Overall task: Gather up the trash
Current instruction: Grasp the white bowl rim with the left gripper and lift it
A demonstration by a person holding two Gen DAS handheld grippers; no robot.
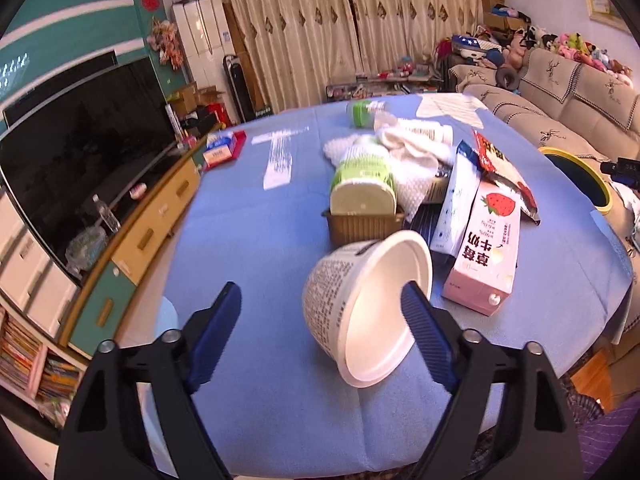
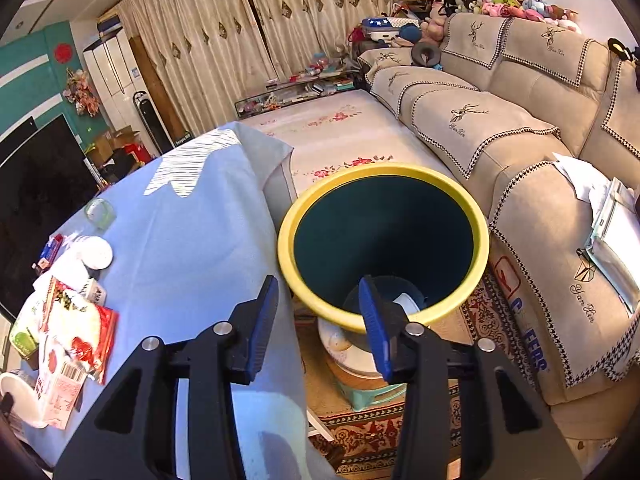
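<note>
Left gripper point(image 1: 320, 312): jaws spread wide around the tipped instant-noodle cup point(image 1: 362, 308) at lower centre of the frame; the right-hand finger sits inside its rim, not yet clamped. Right gripper point(image 2: 318, 320): released, empty, above the yellow-rimmed trash bin point(image 2: 384, 240) at centre frame. Risk: the thin wall may buckle or the cup roll toward the strawberry milk carton point(image 1: 486, 248) if closure is off-centre
</note>
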